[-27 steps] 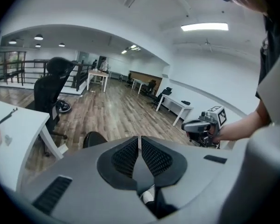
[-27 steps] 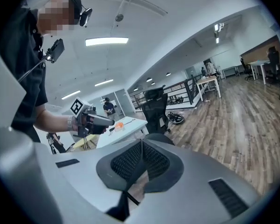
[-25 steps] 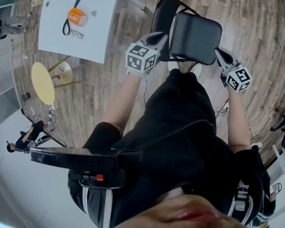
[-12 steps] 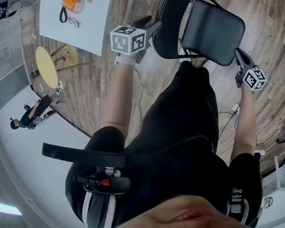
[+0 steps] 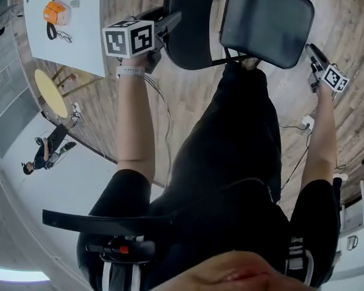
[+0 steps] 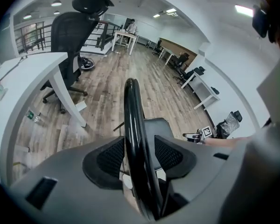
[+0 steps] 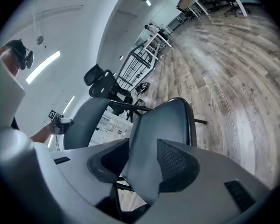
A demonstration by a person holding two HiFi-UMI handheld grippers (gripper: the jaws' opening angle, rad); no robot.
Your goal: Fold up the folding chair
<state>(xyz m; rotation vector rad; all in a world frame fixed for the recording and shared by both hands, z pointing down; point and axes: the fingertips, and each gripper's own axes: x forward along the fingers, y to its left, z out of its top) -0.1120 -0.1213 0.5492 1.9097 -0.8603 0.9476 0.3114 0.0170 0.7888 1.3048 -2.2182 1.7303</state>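
The black folding chair stands at the top of the head view, backrest [image 5: 191,23] left and seat [image 5: 267,20] right, close side by side. My left gripper [image 5: 164,26] is at the backrest's left edge. In the left gripper view the black frame tube [image 6: 130,125] runs between the pads [image 6: 107,157]; the jaws have just been opening, with room on the tube's right. My right gripper [image 5: 315,56] is at the seat's right edge. In the right gripper view the seat panel [image 7: 163,129] lies between the jaws, which have just been opening.
A white table [image 5: 79,47] with an orange object [image 5: 56,11] stands at the upper left, a yellow round stool [image 5: 48,93] below it. A cable [image 5: 294,126] lies on the wood floor at the right. A black office chair [image 6: 72,36] stands behind a white desk [image 6: 28,73].
Both arms have stretched out and down and the chair has shifted toward the top of the view. The left marker cube moved left; the right gripper slid along the seat's right edge.
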